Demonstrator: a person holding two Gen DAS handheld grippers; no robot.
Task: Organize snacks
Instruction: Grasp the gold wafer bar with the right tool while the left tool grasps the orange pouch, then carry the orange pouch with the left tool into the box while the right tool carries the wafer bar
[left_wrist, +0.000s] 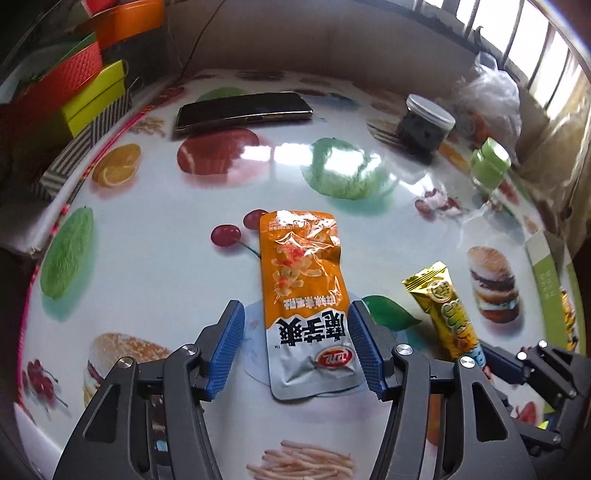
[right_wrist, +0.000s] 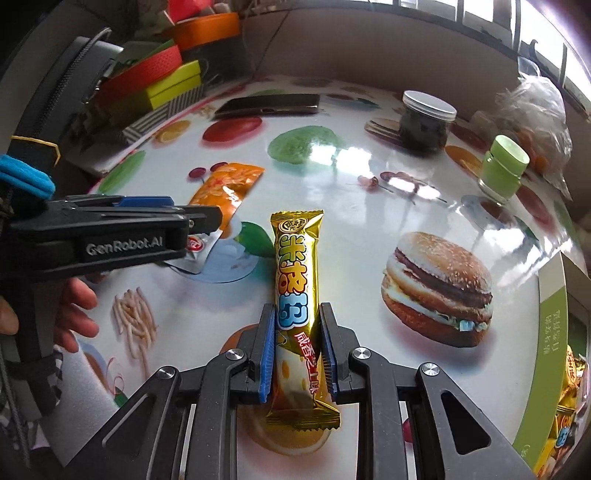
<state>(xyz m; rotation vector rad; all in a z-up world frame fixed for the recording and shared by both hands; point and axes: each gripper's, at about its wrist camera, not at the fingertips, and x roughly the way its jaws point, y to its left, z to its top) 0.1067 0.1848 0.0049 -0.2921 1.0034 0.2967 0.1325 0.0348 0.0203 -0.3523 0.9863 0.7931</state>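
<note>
An orange and silver snack packet (left_wrist: 299, 266) lies flat on the fruit-print table (left_wrist: 166, 258), seen also in the right wrist view (right_wrist: 229, 184). My left gripper (left_wrist: 295, 308) stands open over its silver end, one blue pad on each side; the left pad is clear of the packet. A gold snack bar (right_wrist: 297, 266) is clamped between the blue pads of my right gripper (right_wrist: 297, 308), its far end pointing away over the table. In the left wrist view the gold bar (left_wrist: 443, 306) shows at the right.
A green-rimmed box (right_wrist: 550, 332) at the right edge holds more gold bars. A phone (left_wrist: 243, 109), a dark jar (left_wrist: 424, 125) and a green-lidded bottle (left_wrist: 489, 162) stand at the back. Stacked coloured boxes (left_wrist: 92, 92) line the left. A hand (right_wrist: 74, 314) holds the left gripper.
</note>
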